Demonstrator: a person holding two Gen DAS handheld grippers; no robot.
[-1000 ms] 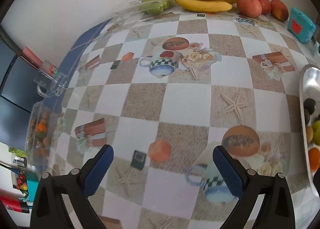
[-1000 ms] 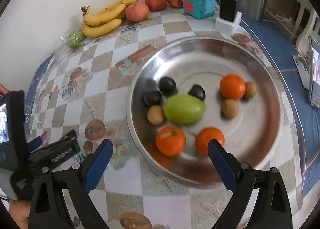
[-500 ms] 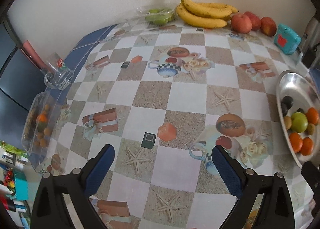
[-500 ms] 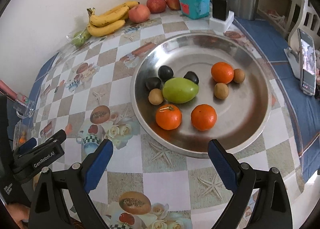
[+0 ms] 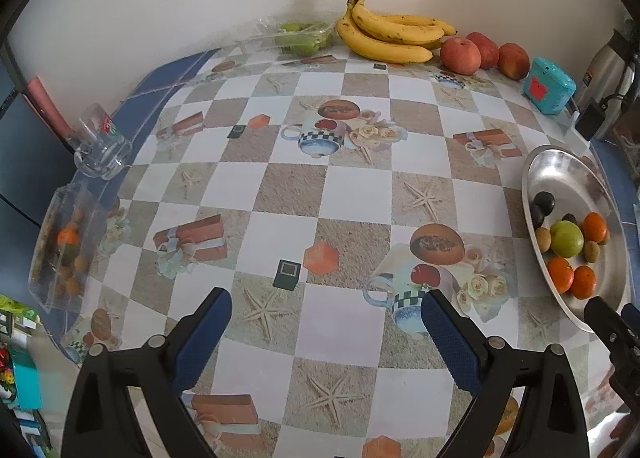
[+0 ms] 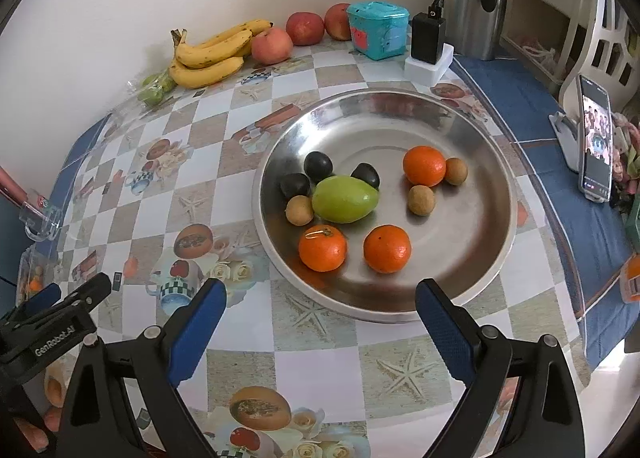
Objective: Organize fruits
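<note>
The steel tray [image 6: 496,194] of fruit lies straight ahead of the spread, empty right gripper [image 6: 320,312], far nearer than the left gripper [image 5: 326,322], also spread.

Table [image 6: 248,342] covered with a checkered printed cloth. Directly on it: a steel dish [image 6: 472,242] of fruit; a banana bunch [image 6: 208,54], three apples [image 6: 272,44] and a bag of green fruit [image 5: 304,36] along the wall; a teal box [image 6: 378,34]; a charger block [image 6: 428,58]; a glass mug [image 5: 102,148]; a clear plastic tray [image 5: 60,246] at the left edge.
</note>
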